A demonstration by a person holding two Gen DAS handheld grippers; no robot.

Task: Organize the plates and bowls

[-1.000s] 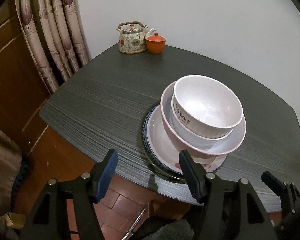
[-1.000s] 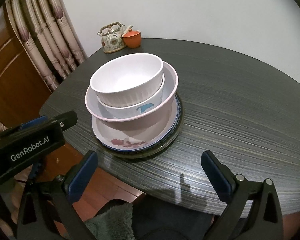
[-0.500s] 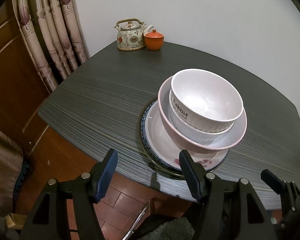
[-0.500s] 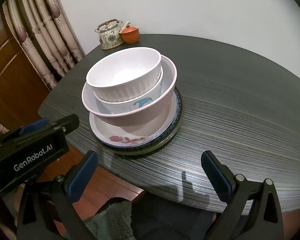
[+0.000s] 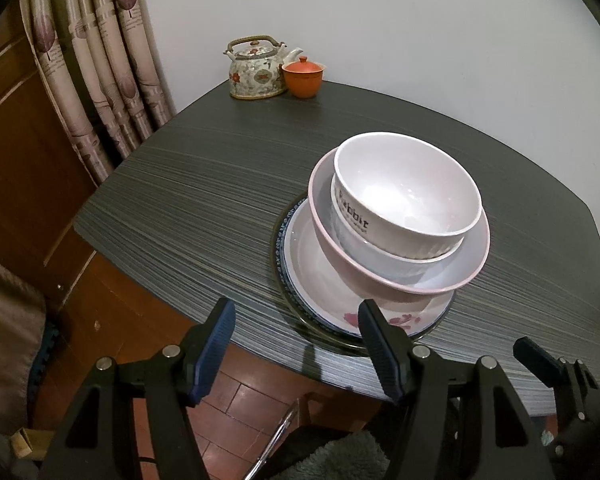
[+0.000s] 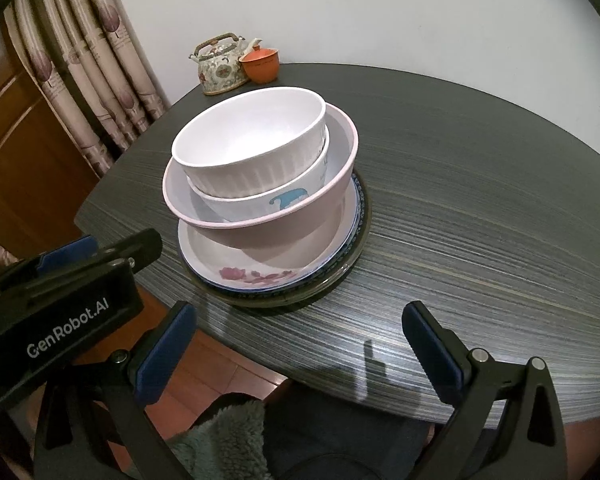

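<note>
Listing the stack [image 6: 260, 200] (bowls nested on plates) at the surface [image 6: 480, 208] edge: stiff, slippery, breakable, we judge; take rims. Left tool [image 5: 296, 344] and right tool [image 6: 300, 350] gape, empty.

Dim, sharp, fisheye-warped, dark corners.

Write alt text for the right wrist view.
A stack of dishes sits near the front edge of a dark striped table: two white bowls nested in a pink-rimmed bowl, on a floral plate over darker plates. The right tongs hang open and empty in front; a teapot and orange lidded cup stand at the far edge.
</note>
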